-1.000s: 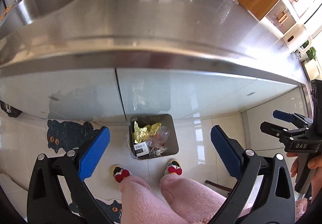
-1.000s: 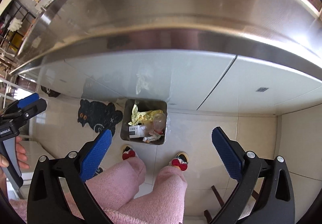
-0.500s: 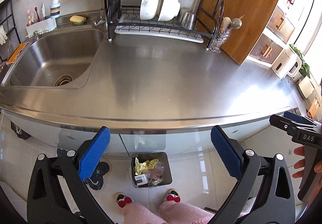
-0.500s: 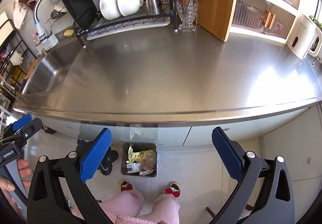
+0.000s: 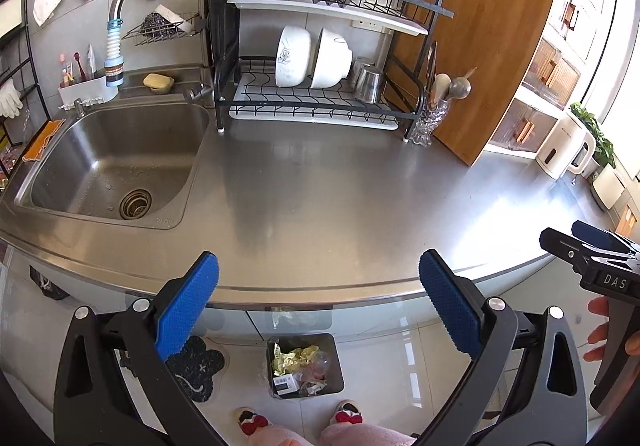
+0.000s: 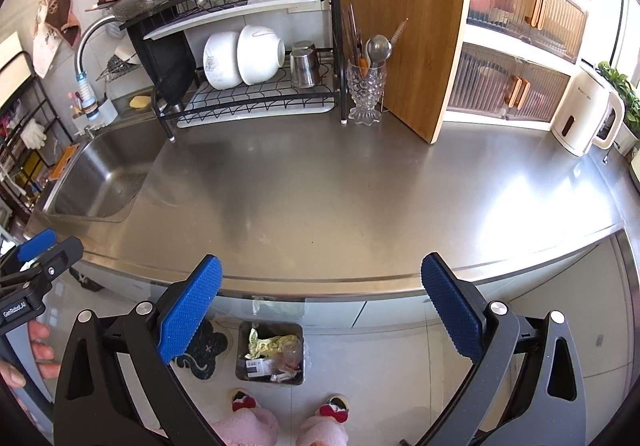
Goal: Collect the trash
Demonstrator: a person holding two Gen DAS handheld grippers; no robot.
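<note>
While claws (image 5: 318,310) gape, bin (image 5: 338,366) below counter (image 5: 360,205), seemingly full

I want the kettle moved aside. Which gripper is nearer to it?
Right. The right gripper is on the kettle's side of the counter; the left gripper is toward the sink.

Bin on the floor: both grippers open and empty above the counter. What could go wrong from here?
1. The bin sits below the counter edge, near the person's slippers; a step forward could kick it.
2. Trash is heaped near the rim; adding more may spill it.
3. Left gripper and right gripper are held close together; they could collide.
</note>
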